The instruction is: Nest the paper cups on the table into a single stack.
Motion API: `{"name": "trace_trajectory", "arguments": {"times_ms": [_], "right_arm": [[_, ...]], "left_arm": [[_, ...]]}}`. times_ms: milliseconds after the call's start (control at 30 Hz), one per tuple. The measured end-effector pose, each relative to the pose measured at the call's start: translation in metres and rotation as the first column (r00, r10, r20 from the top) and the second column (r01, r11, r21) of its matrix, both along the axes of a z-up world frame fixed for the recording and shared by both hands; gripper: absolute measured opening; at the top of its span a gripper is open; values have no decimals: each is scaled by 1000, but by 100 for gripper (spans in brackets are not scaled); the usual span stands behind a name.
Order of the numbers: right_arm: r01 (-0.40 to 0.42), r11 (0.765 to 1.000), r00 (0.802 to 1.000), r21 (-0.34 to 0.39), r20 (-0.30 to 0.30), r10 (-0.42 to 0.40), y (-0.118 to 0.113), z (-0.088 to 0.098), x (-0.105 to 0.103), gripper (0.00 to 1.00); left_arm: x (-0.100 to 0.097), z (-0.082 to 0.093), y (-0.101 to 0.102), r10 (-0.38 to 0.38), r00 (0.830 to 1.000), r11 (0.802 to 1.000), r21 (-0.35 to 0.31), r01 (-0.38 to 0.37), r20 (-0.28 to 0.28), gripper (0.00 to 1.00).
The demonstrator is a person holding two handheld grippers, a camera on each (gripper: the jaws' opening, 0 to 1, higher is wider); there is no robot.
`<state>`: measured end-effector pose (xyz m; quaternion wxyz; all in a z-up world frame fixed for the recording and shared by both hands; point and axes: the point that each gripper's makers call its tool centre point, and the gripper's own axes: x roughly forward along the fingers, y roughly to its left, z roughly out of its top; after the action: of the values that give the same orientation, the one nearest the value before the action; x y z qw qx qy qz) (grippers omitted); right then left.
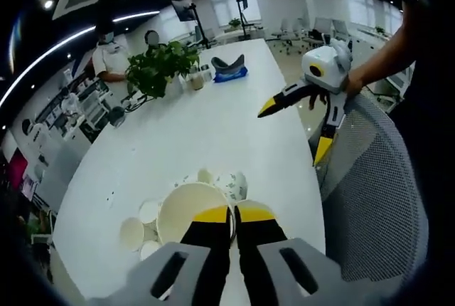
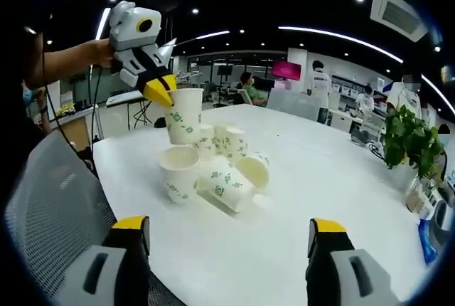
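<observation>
White paper cups printed with green marks are being shown beyond the right gripper, black-jawed with yellow tips. The left gripper is likewise yellow-tipped. The table beneath is being seen white.

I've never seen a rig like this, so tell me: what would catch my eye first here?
A paper cup held in the air, its rim pinched by the left gripper, above a huddle of cups on the white table, some upright and some tipped over. Next, the right gripper, jaws wide open, hanging over the table edge by a mesh chair.
</observation>
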<state>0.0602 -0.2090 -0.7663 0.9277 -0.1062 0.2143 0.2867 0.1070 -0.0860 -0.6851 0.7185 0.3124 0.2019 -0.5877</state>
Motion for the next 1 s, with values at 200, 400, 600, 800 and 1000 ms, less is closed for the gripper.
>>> {"name": "trace_trajectory", "arguments": {"times_ms": [200,400,600,800,1000], "right_arm": [[4,1000,1000,-2,1,-4,-1,0,0,93],[12,1000,1000,-3,3,-12,-2,1,1,93],[12,1000,1000,-11,0,-12,-2,0,0,93],[12,1000,1000,-10,0,-12,-3,-1,1,93],[12,1000,1000,-10,-8,-12,-4,-3,1,93]], "left_arm": [[-7,-5,-5,-23,999,1000,8,23,-24,0],[-11,-15,-10,-41,998,999,25,42,-40,0],[-13,-28,-13,-44,997,998,43,46,-60,0],[-15,-39,-17,-43,996,997,58,48,-77,0],[-13,-52,-17,-37,994,997,70,45,-105,0]]}}
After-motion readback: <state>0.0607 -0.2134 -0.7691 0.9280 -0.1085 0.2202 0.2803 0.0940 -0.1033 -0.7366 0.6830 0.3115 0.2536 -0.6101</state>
